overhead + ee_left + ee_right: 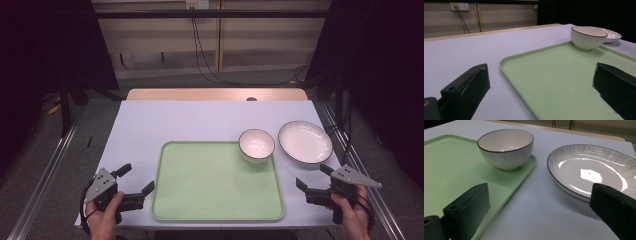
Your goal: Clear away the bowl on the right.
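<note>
Writing or brand marks: I read none on any item. Bowl (256,145), white with a dark rim, stands upright and empty on the far right corner of the green tray (210,190). Plate (305,141), also white and empty, rests on the table (185,120) just beside the tray's right edge, near the bowl. I hold the left gripper (135,180) left of the tray, jaws spread. Right gripper (312,176) sits near the plate, jaws spread, gripping nothing.
</note>
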